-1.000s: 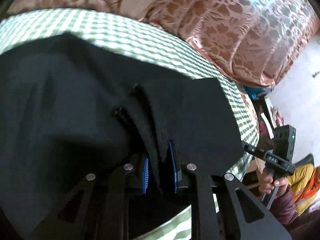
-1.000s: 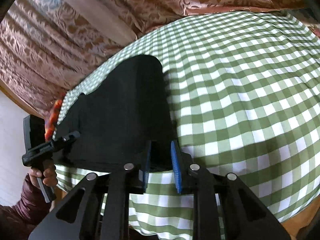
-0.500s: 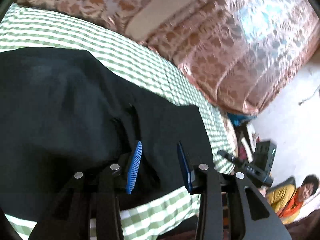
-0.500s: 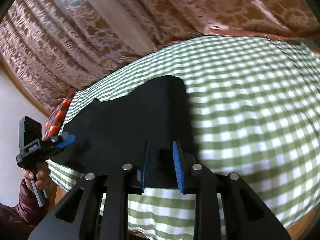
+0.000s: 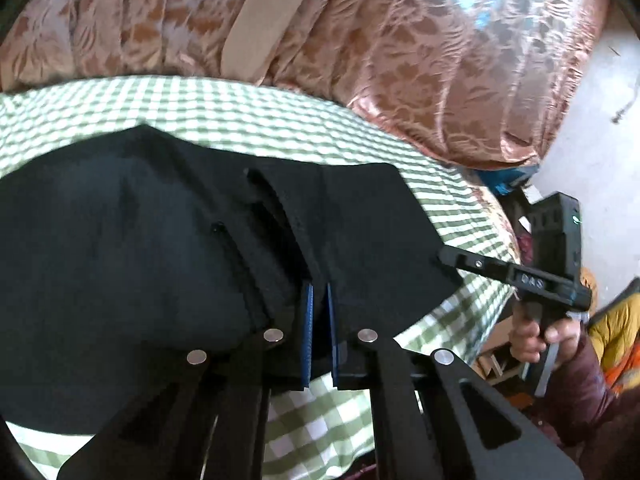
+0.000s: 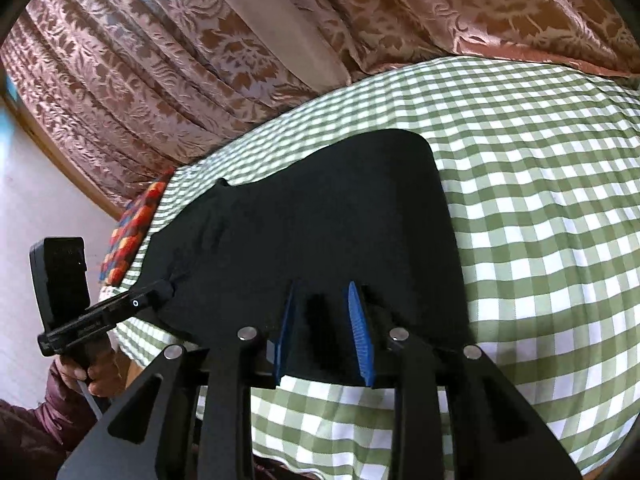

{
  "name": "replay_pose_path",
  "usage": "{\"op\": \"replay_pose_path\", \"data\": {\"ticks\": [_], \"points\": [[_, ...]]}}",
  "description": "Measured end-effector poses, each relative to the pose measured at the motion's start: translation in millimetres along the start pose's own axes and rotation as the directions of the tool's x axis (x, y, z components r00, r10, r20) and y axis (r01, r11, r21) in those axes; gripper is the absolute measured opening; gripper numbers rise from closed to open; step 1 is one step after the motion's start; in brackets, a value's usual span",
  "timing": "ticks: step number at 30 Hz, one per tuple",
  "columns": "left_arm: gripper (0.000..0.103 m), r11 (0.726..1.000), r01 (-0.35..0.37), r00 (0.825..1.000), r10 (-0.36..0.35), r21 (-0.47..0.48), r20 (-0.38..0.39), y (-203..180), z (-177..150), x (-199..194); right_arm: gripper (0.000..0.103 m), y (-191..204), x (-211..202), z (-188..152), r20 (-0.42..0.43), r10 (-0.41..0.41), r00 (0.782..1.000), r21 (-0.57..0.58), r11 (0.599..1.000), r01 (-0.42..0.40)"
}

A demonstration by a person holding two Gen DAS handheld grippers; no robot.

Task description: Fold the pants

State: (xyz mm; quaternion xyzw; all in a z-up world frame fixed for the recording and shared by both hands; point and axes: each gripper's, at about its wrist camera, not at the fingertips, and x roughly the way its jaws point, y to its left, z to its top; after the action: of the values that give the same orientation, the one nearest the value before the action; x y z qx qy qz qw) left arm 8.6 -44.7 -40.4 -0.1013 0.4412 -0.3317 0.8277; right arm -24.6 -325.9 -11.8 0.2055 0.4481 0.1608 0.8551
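Black pants lie folded on a green-and-white checked tablecloth; they also show in the right wrist view. My left gripper is shut on a raised fold of the pants at their near edge. It also shows in the right wrist view at the pants' left end. My right gripper is open, its blue pads on either side of the pants' near edge. In the left wrist view it touches the pants' right corner.
Brown floral curtains hang behind the table. A colourful patterned cloth lies at the table's far left end. The checked cloth stretches bare to the right of the pants. A person in orange sits to the right.
My left gripper opened half a second ago and has now closed on a fold of the pants. My right gripper has opened wider over the near edge.
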Motion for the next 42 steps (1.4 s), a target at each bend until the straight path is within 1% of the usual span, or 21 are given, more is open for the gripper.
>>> {"op": "replay_pose_path", "data": {"ticks": [2,4,7,9,10,11,12,15,16,18,20,22,24,26,28,30,33,36,37,39,42], "points": [[0.005,1.000,-0.007,1.000,0.007,-0.007,-0.019,5.1,-5.7,1.9,0.026,-2.7,4.8,-3.4,-0.022,-0.003,1.000,0.003,1.000,0.003],[0.005,0.998,-0.051,0.997,0.047,-0.045,-0.068,18.5,-13.6,18.1,0.026,-7.1,16.1,-7.6,-0.048,0.013,0.999,0.018,1.000,-0.012],[0.006,0.993,-0.025,0.998,0.017,-0.112,-0.066,28.2,-13.7,25.0,0.026,-9.3,21.7,-10.3,-0.049,0.004,0.999,0.018,1.000,-0.004],[0.006,0.997,-0.019,0.997,0.014,-0.077,-0.071,21.6,-12.1,21.5,0.027,-6.8,19.3,-7.9,-0.065,0.003,0.998,-0.002,1.000,-0.003],[0.010,0.998,-0.017,0.997,0.013,-0.062,-0.071,18.3,-11.8,18.0,0.027,-4.4,18.8,-6.6,-0.078,-0.002,0.997,-0.020,1.000,0.000],[0.012,0.998,-0.017,0.998,0.013,-0.064,-0.064,17.8,-9.6,12.8,0.027,-1.6,17.8,-4.5,-0.085,-0.009,0.996,-0.035,0.999,0.006],[0.017,0.997,-0.021,0.999,0.018,-0.071,-0.045,19.2,-7.9,5.4,0.032,0.4,15.9,-1.0,-0.088,-0.011,0.996,-0.042,0.999,0.007],[0.019,0.996,0.009,0.999,-0.005,-0.089,0.045,17.4,3.9,-10.9,0.035,10.4,11.6,23.0,-0.047,0.004,0.999,-0.068,0.998,-0.007],[0.019,0.996,0.028,0.998,-0.023,-0.088,0.061,14.7,8.5,-11.0,0.035,13.3,12.3,29.4,-0.032,-0.002,0.999,-0.074,0.997,0.000],[0.019,0.997,0.032,0.998,-0.028,-0.064,0.063,4.9,14.3,-3.5,0.049,17.1,19.7,49.7,0.009,-0.024,1.000,-0.063,0.998,0.024],[0.019,1.000,0.023,0.999,-0.022,-0.013,0.044,-8.4,15.4,8.7,0.051,16.9,29.2,64.6,0.044,-0.050,0.998,-0.046,0.998,0.052],[0.019,0.999,-0.014,1.000,0.015,0.040,-0.007,-15.7,7.7,25.9,0.051,3.6,48.4,82.2,0.059,-0.095,0.994,0.030,0.995,0.093],[0.019,0.997,-0.060,0.994,0.065,0.057,-0.087,-10.1,-6.8,46.3,0.050,-11.8,66.8,88.2,0.048,-0.134,0.990,0.065,0.989,0.131],[0.019,0.998,-0.041,0.998,0.043,0.042,-0.055,-2.6,-14.7,44.0,0.045,-32.9,95.7,85.4,-0.016,-0.166,0.986,0.097,0.981,0.167],[0.019,1.000,-0.025,0.998,0.025,0.004,-0.051,2.8,-14.7,42.7,0.045,-33.8,99.8,79.5,0.031,-0.169,0.985,0.060,0.984,0.167],[0.019,1.000,-0.028,0.999,0.028,0.002,-0.044,3.0,-13.1,41.9,0.045,-29.6,97.9,78.0,0.039,-0.189,0.981,0.044,0.981,0.188],[0.019,0.999,-0.004,1.000,0.003,-0.044,-0.021,4.6,-6.9,35.6,0.046,-25.2,95.0,77.1,0.042,-0.210,0.977,0.025,0.978,0.209],[0.019,0.998,-0.047,0.999,0.048,-0.050,0.016,6.5,-2.8,25.2,0.055,-6.7,83.9,81.4,0.074,-0.243,0.967,-0.004,0.970,0.244],[0.021,0.996,-0.072,0.997,0.074,-0.049,0.029,7.5,-2.4,20.4,0.055,4.0,79.3,81.9,0.098,-0.239,0.966,-0.024,0.970,0.242],[0.036,0.989,-0.138,0.989,0.141,-0.059,0.051,11.4,-0.6,10.4,0.055,28.2,74.9,78.5,0.115,-0.200,0.973,-0.089,0.974,0.210],[0.036,0.976,-0.206,0.974,0.212,-0.070,0.083,15.5,-0.1,-3.4,0.054,59.4,80.3,69.8,0.077,-0.123,0.989,-0.165,0.977,0.134]]}}
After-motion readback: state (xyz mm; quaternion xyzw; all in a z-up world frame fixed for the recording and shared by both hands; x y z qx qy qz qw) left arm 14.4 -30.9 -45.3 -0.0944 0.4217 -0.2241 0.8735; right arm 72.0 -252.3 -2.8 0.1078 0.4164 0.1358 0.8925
